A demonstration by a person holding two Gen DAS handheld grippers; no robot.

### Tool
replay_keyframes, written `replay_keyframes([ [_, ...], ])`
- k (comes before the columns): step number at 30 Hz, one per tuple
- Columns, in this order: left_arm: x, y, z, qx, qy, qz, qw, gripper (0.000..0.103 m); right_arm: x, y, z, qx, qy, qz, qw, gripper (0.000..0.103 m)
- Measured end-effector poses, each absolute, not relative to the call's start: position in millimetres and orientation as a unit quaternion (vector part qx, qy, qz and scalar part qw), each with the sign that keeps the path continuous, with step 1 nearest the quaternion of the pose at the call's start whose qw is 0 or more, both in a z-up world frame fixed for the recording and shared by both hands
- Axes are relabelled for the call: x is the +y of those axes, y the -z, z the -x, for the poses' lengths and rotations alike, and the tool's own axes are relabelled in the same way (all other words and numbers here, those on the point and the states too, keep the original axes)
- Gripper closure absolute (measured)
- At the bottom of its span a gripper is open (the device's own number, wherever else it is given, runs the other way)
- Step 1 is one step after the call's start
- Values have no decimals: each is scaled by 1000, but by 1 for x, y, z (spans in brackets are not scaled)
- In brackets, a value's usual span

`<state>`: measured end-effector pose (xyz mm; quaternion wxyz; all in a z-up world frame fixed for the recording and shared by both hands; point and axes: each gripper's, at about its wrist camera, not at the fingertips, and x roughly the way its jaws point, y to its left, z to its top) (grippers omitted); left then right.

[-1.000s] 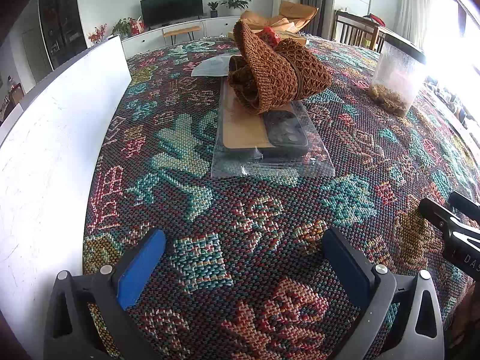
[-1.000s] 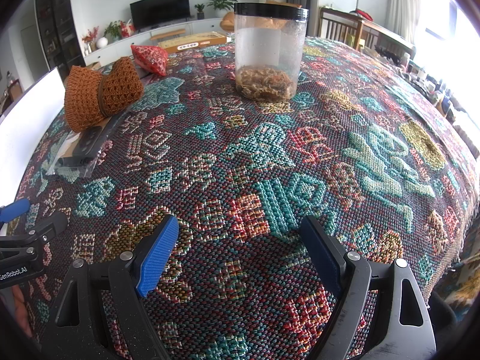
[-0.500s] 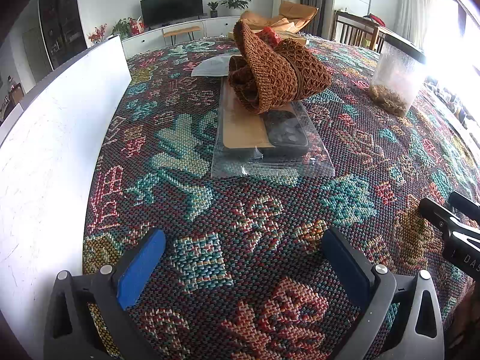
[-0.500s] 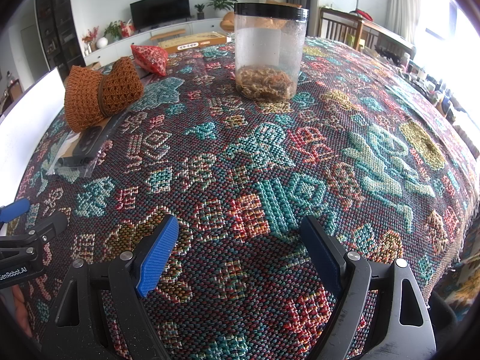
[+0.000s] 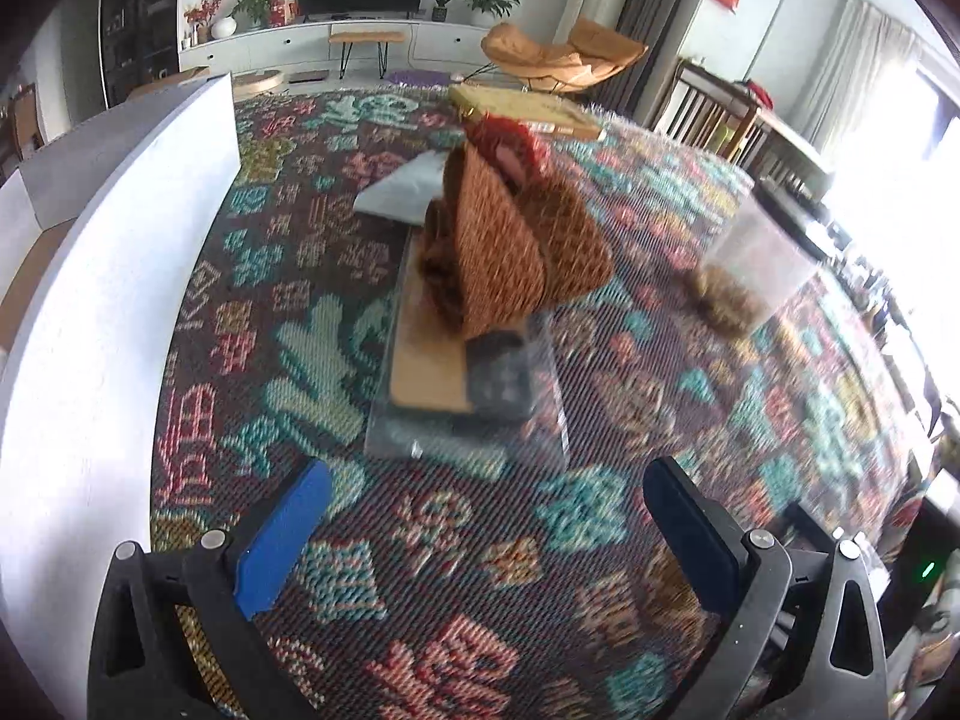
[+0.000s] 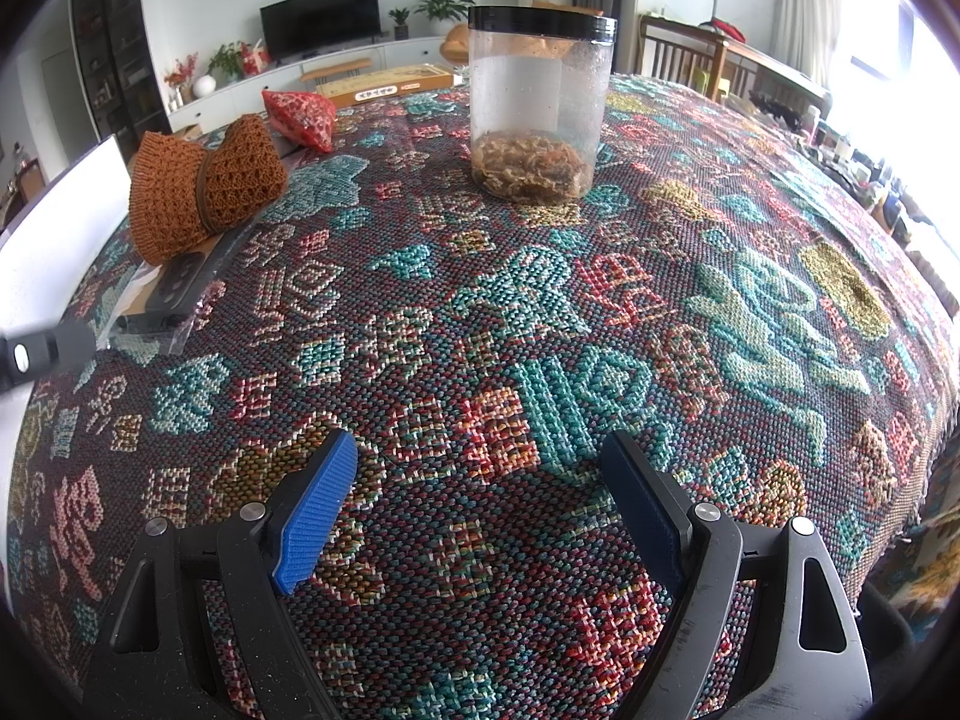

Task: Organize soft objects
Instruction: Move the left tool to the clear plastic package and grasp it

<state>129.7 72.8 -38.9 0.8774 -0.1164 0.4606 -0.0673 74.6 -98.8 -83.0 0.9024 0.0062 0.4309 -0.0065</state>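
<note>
A brown knitted soft item [image 5: 510, 252] lies on a clear plastic bag [image 5: 468, 414] that holds a tan card and a dark object. It also shows in the right wrist view [image 6: 204, 192], at the far left. A red patterned pouch [image 6: 300, 117] lies behind it. My left gripper [image 5: 486, 516] is open and empty, above the patterned tablecloth, short of the bag. My right gripper [image 6: 480, 498] is open and empty over the cloth, well to the right of the knit item.
A clear jar with a black lid [image 6: 540, 102] holding dried bits stands mid-table. A white board [image 5: 96, 312] stands along the left edge. A flat yellow box [image 5: 528, 111] and a grey sheet [image 5: 408, 192] lie at the far end. The table edge drops off at right [image 6: 924, 480].
My left gripper has risen and moved forward toward the bag and knit item; its view is blurred by motion. My right gripper has stayed still.
</note>
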Motion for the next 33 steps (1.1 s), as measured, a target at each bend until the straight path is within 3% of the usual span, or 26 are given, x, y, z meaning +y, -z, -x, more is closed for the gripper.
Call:
replay_keyframes([
  [4, 83, 17, -179, 459, 82, 187, 865, 0, -99, 83, -75, 431, 6, -7, 902, 17],
  [13, 75, 28, -252, 468, 22, 154, 870, 0, -92, 85, -72, 428, 4, -7, 904, 16],
  [19, 17, 36, -233, 489, 296, 196, 796, 1, -91, 87, -71, 426, 5, -6, 905, 15],
  [22, 18, 21, -208, 467, 331, 181, 799, 1, -91, 87, -71, 426, 5, -6, 905, 15],
  [27, 73, 15, -198, 457, 191, 179, 850, 0, -91, 87, -71, 426, 5, -6, 904, 15],
  [33, 121, 53, -203, 500, -9, 146, 854, 2, -91, 87, -71, 426, 4, -6, 905, 15],
])
